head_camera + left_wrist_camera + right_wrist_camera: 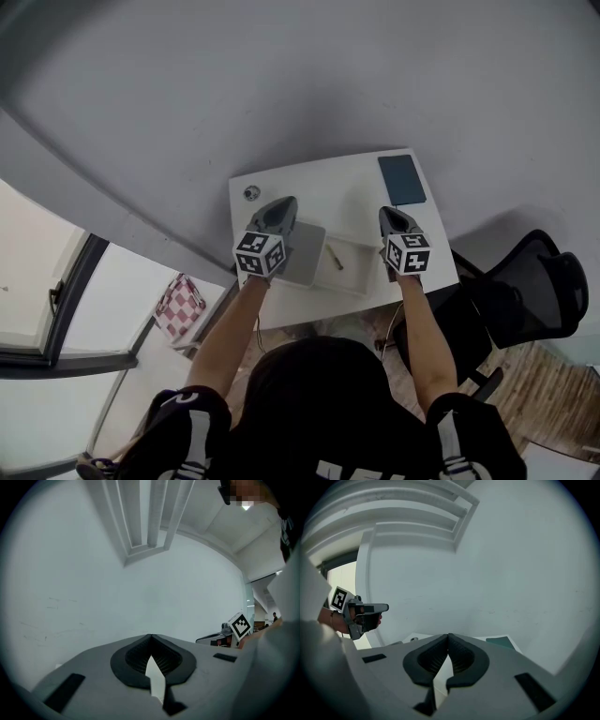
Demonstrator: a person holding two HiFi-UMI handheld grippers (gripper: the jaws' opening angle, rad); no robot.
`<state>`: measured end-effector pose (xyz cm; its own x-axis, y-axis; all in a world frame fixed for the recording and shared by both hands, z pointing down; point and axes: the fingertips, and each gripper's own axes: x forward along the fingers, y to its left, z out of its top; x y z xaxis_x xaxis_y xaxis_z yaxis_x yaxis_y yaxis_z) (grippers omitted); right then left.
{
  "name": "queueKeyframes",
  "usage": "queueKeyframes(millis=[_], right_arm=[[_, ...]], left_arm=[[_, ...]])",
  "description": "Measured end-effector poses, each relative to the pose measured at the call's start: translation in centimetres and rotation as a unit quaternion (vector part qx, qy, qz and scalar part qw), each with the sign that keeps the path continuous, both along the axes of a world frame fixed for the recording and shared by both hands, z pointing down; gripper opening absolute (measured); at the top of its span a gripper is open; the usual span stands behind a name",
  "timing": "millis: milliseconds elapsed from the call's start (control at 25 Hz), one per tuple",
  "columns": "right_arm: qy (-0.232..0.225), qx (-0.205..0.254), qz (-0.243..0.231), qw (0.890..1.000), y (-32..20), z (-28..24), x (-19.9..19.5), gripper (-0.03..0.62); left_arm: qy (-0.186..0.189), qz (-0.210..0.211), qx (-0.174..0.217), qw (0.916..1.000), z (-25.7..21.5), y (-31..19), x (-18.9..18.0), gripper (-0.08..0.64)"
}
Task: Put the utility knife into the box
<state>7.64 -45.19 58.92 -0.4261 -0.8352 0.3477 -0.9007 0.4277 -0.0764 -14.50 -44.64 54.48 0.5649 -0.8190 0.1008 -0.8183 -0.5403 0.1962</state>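
On the white table (281,187), a small yellowish utility knife (334,256) lies inside a shallow white box (356,275). A grey flat lid-like piece (307,258) sits just left of the box. My left gripper (284,202) hovers over the grey piece, shut and empty; its tips (151,636) meet with only the wall beyond them. My right gripper (387,212) hovers to the right of the box, also shut with nothing in it; its tips (448,634) touch above the table. Both point towards the wall, raised off the tabletop.
A dark teal notebook (401,180) lies at the table's far right corner, and a small round object (251,192) at its far left. A black office chair (534,281) stands to the right. A red-checked bag (178,305) sits on the floor to the left, by a window.
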Motion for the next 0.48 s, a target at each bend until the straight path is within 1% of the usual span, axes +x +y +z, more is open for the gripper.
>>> queueKeyframes(millis=[480], right_arm=[[-0.016,0.029,0.002,0.999,0.1,-2.2,0.6,0.014]], left_arm=[[-0.005,0.015,0.011,0.9998,-0.8,-0.6,1.7,0.026]])
